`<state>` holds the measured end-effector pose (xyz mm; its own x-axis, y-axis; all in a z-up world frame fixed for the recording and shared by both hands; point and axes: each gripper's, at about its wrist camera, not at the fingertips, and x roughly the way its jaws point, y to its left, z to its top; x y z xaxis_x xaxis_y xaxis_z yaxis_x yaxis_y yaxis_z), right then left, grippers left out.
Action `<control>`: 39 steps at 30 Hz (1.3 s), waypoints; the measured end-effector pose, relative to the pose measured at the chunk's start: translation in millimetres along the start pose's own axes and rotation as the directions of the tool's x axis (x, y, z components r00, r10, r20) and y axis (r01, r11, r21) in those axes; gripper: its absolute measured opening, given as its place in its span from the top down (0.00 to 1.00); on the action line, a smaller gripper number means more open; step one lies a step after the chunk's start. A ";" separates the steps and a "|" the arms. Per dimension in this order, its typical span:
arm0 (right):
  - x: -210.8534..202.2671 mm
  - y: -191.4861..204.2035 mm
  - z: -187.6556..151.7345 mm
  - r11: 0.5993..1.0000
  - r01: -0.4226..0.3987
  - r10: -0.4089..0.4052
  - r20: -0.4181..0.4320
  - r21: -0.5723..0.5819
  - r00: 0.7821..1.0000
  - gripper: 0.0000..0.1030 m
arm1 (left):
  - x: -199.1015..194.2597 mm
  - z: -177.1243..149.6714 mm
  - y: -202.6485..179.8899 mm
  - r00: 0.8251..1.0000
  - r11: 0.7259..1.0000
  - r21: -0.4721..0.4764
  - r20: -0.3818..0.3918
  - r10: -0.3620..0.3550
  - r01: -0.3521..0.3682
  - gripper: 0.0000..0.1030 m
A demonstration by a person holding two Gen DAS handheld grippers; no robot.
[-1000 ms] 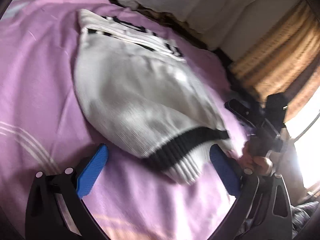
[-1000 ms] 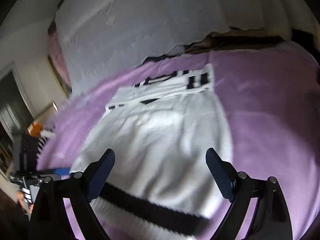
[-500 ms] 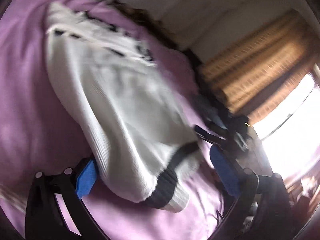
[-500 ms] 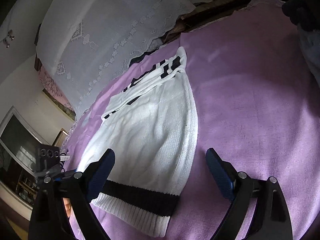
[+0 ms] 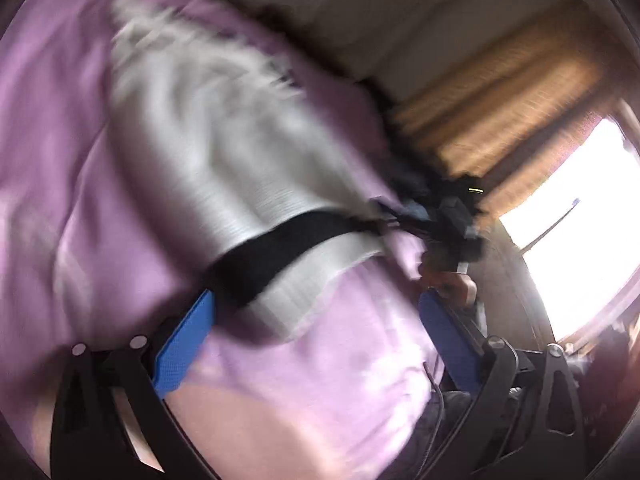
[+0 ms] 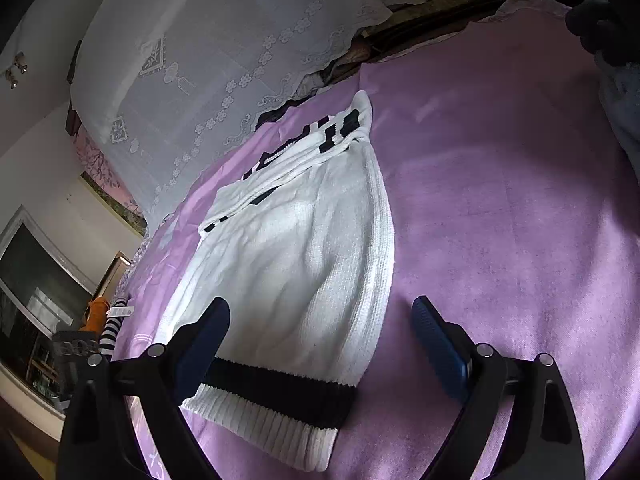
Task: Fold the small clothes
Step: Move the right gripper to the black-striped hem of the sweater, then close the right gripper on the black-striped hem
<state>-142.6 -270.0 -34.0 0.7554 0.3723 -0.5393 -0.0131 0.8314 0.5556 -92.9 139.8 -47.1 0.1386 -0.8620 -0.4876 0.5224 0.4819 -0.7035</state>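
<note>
Nearest you: your right gripper (image 6: 320, 344), fingers spread wide, nothing between the pads, poised over the hem end of the white knit garment (image 6: 304, 264). Your left gripper (image 5: 316, 332), likewise spread and empty, its left blue pad (image 5: 184, 344) just beside the black hem band (image 5: 288, 248); that view is blurred. Garment: folded lengthwise, lying flat on the purple bedspread (image 6: 500, 220), ribbed hem toward you, black-patterned end away. Beyond: white lace cover (image 6: 224, 52) at the bed's far edge. Left wrist view, far right: tan curtain (image 5: 512, 100), bright window (image 5: 580, 224).
</note>
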 end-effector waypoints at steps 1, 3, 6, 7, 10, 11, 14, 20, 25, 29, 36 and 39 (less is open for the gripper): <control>-1.0 0.2 -0.7 1.000 0.001 -0.001 -0.002 -0.003 1.000 0.10 | -4.6 -0.3 0.5 1.000 1.000 -0.004 0.018 -0.012 0.012 0.05; -3.3 0.9 -3.2 1.000 -0.002 0.001 -0.013 -0.011 1.000 0.10 | -5.1 5.0 0.2 0.999 0.999 -0.020 0.026 0.030 -0.029 0.05; -6.8 0.5 -7.8 1.000 -0.018 0.017 -0.038 -0.022 0.999 0.10 | 11.8 17.0 3.6 0.998 0.997 -0.046 0.007 0.064 -0.063 0.05; -8.1 0.3 -9.4 0.999 -0.023 0.022 -0.045 -0.025 0.999 0.10 | 16.7 21.8 1.5 0.997 0.996 -0.041 0.002 0.075 -0.075 0.04; -14.2 0.2 -15.3 0.999 -0.039 0.036 -0.072 -0.036 0.997 0.15 | 25.6 25.8 -4.8 0.995 0.995 -0.014 -0.010 0.096 -0.096 0.04; -16.2 -0.4 -17.7 0.998 -0.049 0.046 -0.083 -0.035 0.995 0.18 | 26.4 25.9 -6.4 0.996 0.996 0.001 -0.006 0.093 -0.093 0.04; -18.8 -2.1 -24.8 0.996 -0.084 0.081 -0.117 -0.022 0.990 0.26 | 24.3 22.8 -9.2 0.995 0.995 0.032 0.010 0.098 -0.099 0.05; -9.6 -0.9 -28.7 0.988 -0.149 0.153 -0.205 0.034 0.967 0.35 | 29.1 26.6 -11.4 0.993 0.991 0.056 -0.007 0.122 -0.121 0.05; 12.9 -3.6 -16.6 0.972 -0.196 0.224 -0.254 0.132 0.941 0.37 | 31.3 33.5 -10.6 0.998 0.998 0.031 -0.023 0.053 -0.053 0.05; 14.9 -4.3 -17.7 0.958 -0.234 0.271 -0.244 0.169 0.931 0.41 | 33.9 33.6 -4.3 0.979 0.978 -0.067 -0.028 -0.200 0.198 0.05; -3.2 -4.0 -28.0 0.961 -0.236 0.269 -0.298 0.141 0.916 0.41 | 32.9 31.9 -1.2 0.994 0.988 -0.103 0.020 -0.110 0.111 0.05; 4.8 -3.3 -25.0 0.960 -0.228 0.269 -0.306 0.164 0.913 0.40 | 37.2 43.4 4.0 0.992 0.981 -0.145 0.048 -0.121 0.127 0.05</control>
<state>-155.3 -260.7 -54.2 0.4854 0.6902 -0.5367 -0.0778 0.6455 0.7598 -49.0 102.8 -45.6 0.1149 -0.9204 -0.3736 0.4081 0.3866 -0.8270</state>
